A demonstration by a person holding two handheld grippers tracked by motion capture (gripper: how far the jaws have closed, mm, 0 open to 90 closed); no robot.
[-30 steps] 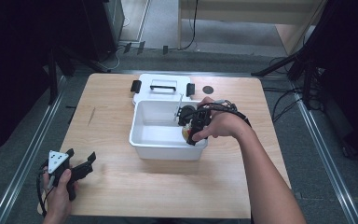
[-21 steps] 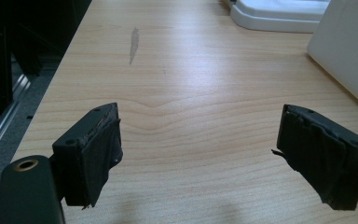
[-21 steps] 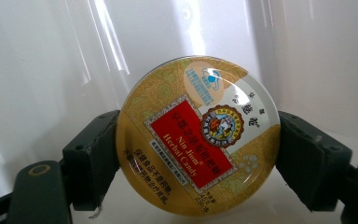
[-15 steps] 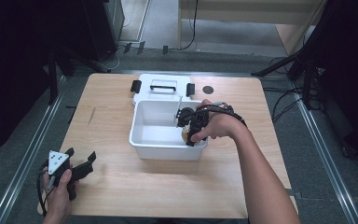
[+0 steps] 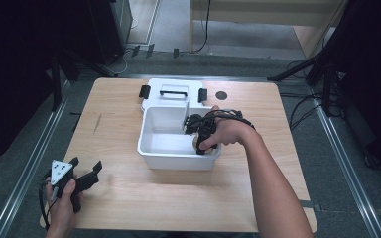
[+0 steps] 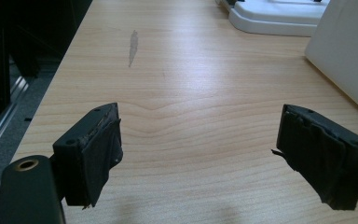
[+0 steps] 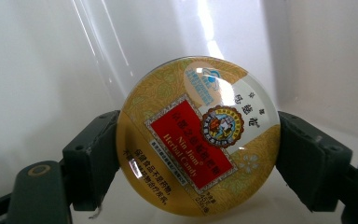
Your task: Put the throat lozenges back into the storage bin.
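The right gripper [image 7: 198,154] is clenching a round candy tin [image 7: 198,135] between its jaws, one jaw pressing each side of the tin's rim. The tin's yellow face with its red label is turning toward the gripper's camera, tilted. Behind and around the tin the white walls of a bin [image 7: 51,70] are rising close on every side, and the tin is sitting low near the bin's floor.

From above, the right gripper [image 5: 202,140] is reaching down into the bin [image 5: 178,161] at its near right corner, the right hand [image 5: 230,131] wrapping around it, and the tin [image 5: 197,144] is showing as a small yellow spot just under the hand. Beyond the bin, touching its far wall, a white lid [image 5: 173,91] with black latches is lying flat on the table [image 5: 129,198].

The left gripper [image 6: 200,149] is standing released, its jaws wide apart with nothing between them, bare table [image 6: 191,93] lying ahead of them. The bin's side [image 6: 349,51] is showing ahead to its right, and the lid [image 6: 279,18] farther off. In the high view the left gripper [image 5: 84,177] is hovering or resting near the table's near left corner, well apart from the bin, gripped by the left hand [image 5: 62,206].
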